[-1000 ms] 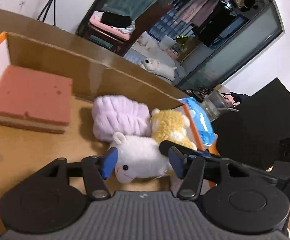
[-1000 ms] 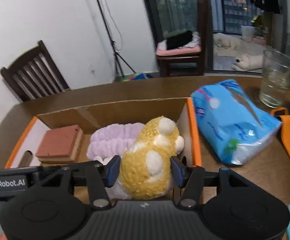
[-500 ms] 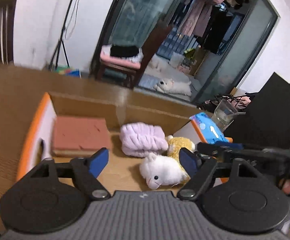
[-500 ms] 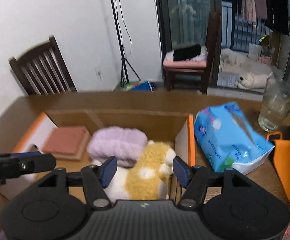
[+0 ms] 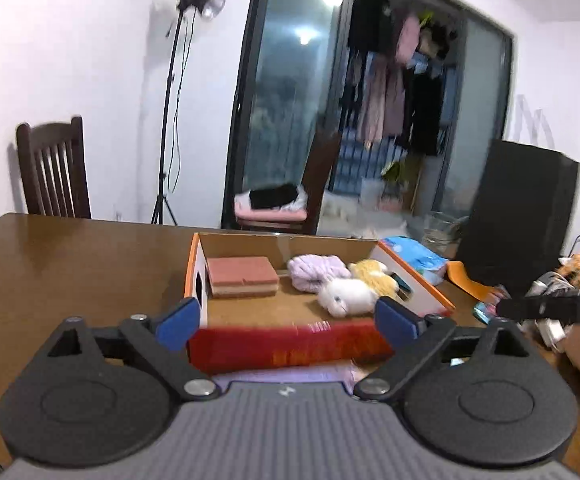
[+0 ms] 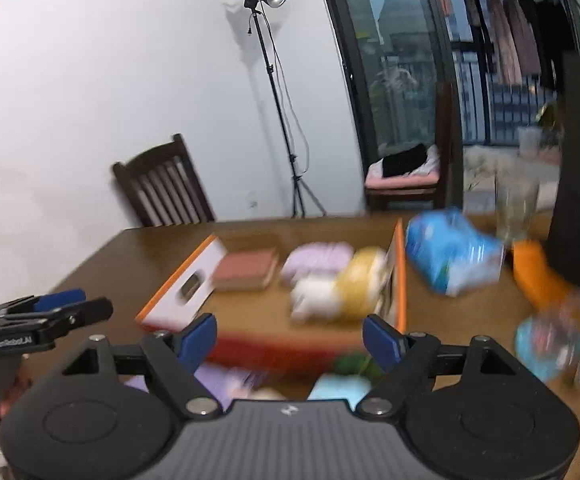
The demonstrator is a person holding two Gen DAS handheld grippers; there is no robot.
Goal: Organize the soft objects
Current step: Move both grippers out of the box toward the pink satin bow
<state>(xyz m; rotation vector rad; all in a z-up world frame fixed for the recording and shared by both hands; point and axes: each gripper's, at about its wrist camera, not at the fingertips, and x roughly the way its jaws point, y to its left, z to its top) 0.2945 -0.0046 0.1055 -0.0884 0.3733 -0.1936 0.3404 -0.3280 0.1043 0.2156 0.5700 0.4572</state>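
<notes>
Brown table (image 5: 70, 264) carrying cardboard box (image 5: 429, 298); sponge (image 5: 242, 276), lilac cloth (image 5: 317, 272), white plush (image 5: 345, 294), yellow plush (image 5: 373, 274) lying inside. Blue packet (image 6: 449, 252) sitting beside. Left gripper (image 5: 288, 322), right gripper (image 6: 290, 336) hovering wide, empty.

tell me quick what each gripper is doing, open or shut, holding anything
Left gripper: open, holding nothing.
Right gripper: open, holding nothing.
</notes>
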